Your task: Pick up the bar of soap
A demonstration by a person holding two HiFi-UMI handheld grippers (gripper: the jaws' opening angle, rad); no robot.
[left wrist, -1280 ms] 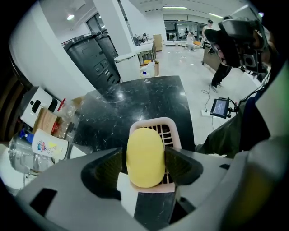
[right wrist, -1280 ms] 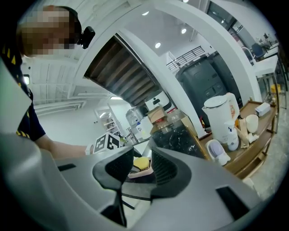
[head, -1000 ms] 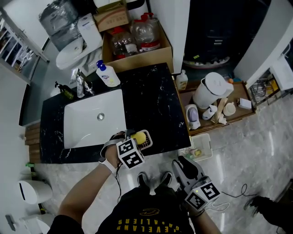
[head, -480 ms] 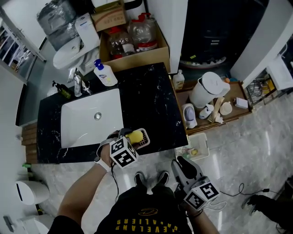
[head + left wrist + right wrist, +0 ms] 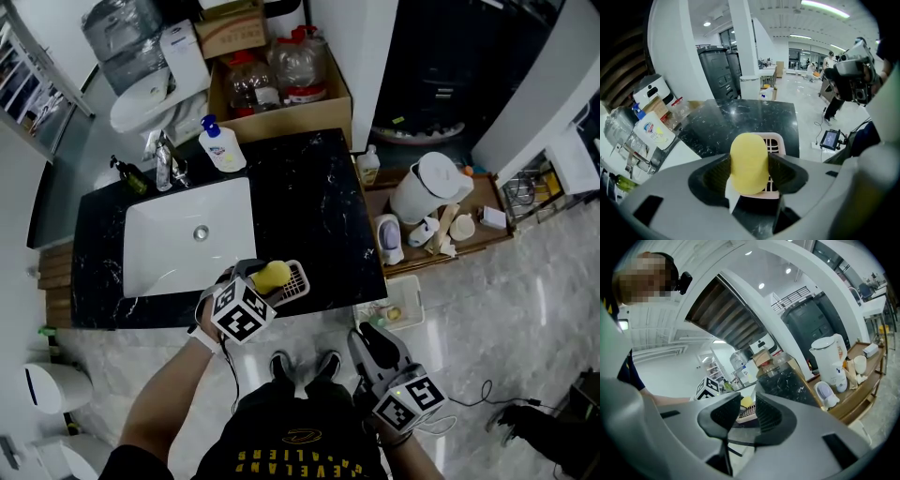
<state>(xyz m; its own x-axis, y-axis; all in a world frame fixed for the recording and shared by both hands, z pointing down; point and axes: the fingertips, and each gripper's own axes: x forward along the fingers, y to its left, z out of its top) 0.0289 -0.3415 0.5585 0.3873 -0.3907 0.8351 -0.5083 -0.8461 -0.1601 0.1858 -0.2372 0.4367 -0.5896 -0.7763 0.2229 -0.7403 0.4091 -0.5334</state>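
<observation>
Now, step: the grasp on the soap looks made; what I judge remains is the lift clear of the dish.
Left tongs (image 5: 749,169): wide apart, yet both pads press the flanks of the bar, so they have hold of it.
Bar of soap (image 5: 748,158): yellow, standing on end between those pads, over the near end of the dish; I cannot tell whether its foot has left the dish.
Soap dish (image 5: 296,281): pink and slotted, sitting on the black bench (image 5: 309,202) just inside its front edge.
Right tongs (image 5: 746,414): closing, with nothing between them, hanging low at my right side, off the bench and over the floor.
Next move: a straight rise with the squeeze kept even; soap is likely slick, and a tilt could let it slide out or drag the dish.
Room, left: the white sink basin (image 5: 178,246) lies just beside the dish, a drop to avoid.
Room, middle: bare bench behind the dish, open for carrying.
Room, right: the bench ends above a lower shelf crowded with a white kettle (image 5: 427,187).
</observation>
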